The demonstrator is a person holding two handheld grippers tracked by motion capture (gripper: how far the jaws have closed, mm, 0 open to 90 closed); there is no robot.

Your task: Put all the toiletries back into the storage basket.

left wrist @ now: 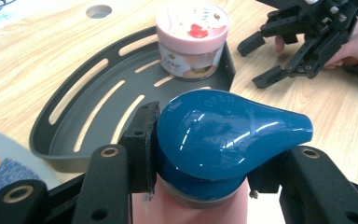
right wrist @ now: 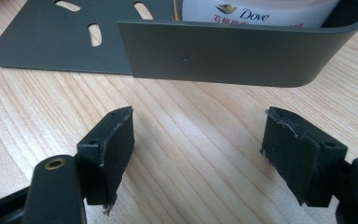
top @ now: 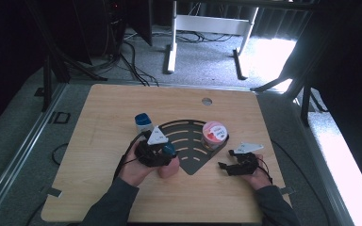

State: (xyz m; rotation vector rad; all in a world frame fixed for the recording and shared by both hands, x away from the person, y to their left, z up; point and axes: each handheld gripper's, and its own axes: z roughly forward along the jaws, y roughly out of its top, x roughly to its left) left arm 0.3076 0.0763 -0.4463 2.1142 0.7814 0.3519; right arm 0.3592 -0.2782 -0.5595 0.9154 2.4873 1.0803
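My left gripper [top: 166, 151] is shut on a pink bottle [top: 168, 168] at its glossy teal cap [left wrist: 223, 135]; the pads press the cap from both sides. Beyond it a dark grey slotted corner tray [left wrist: 70, 116] lies on the wooden table, with a pink Dove tub [left wrist: 192, 35] standing in its far corner. My right gripper [right wrist: 198, 154] is open above bare wood, just in front of the tray's outer wall [right wrist: 223, 53]. In the high view the right gripper [top: 225, 165] rests to the right of the tray [top: 188, 141], and the tub [top: 214, 133] sits at the tray's right end.
A white container with a blue lid [top: 143, 122] stands left of the tray, behind my left hand. A round cable hole [top: 207, 100] sits near the table's far edge. Cables and a desk frame [top: 207, 28] lie on the floor beyond.
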